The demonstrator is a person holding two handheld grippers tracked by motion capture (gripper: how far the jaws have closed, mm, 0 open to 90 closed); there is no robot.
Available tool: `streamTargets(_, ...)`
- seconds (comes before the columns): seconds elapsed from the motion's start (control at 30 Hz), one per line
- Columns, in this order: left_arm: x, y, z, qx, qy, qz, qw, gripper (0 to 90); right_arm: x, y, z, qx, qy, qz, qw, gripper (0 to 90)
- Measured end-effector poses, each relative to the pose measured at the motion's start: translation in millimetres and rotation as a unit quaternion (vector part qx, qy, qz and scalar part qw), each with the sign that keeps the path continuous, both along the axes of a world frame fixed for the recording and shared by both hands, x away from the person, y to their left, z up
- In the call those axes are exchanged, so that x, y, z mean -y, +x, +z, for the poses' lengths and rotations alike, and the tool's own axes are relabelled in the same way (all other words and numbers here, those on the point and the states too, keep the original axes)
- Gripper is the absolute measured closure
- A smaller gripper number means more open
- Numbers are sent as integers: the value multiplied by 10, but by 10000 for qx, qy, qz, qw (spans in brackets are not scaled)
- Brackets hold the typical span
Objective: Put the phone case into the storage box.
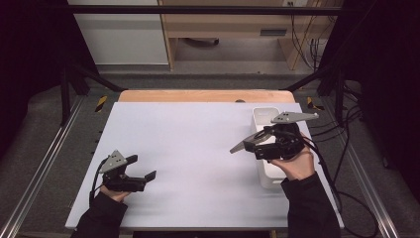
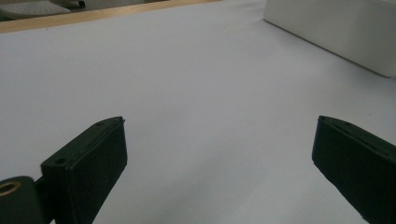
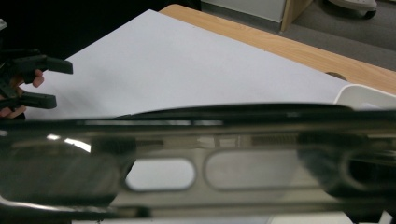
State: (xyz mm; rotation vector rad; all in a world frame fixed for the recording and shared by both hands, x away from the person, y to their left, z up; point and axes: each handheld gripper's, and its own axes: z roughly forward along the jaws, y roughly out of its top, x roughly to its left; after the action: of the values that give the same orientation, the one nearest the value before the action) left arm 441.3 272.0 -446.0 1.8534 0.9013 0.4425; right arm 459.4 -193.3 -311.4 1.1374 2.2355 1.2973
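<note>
**Metal utensil lifted over the white tray**

My right gripper is clamping a flat, shiny slotted metal spatula, holding it just above the smooth white rectangular tray. My left gripper is hovering well apart over the matte white sheet, jaws spread wide.

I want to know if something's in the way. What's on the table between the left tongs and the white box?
Nothing. In the high view, bare white sheet runs from the left tongs to the white box.
</note>
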Motion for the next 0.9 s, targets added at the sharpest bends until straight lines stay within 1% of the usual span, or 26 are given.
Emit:
streamTargets(0.07,-1,1,0,-3,-5,-4,10000,26,11,18,20,8,13,-58,10000,117)
streamTargets(0.13,-2,3,-2,-8,-5,-12,10000,26,23,38,37,17,-32,-138,9999,117)
streamTargets(0.17,-2,2,-2,-9,2,-14,10000,26,29,52,50,35,-56,-226,9997,117)
streamTargets(0.37,-2,5,-9,-26,8,-42,10000,26,82,134,100,32,-141,-436,9989,117)
streamTargets(0.63,-3,7,-9,-20,5,-42,10000,26,173,243,183,50,-286,-807,9963,117)
streamTargets(0.83,-3,11,-13,-25,9,-59,10000,26,217,337,204,11,-388,-1028,9939,117)
streamTargets(0.9,-2,10,-13,-20,11,-59,10000,27,225,371,207,-19,-405,-1137,9927,117)
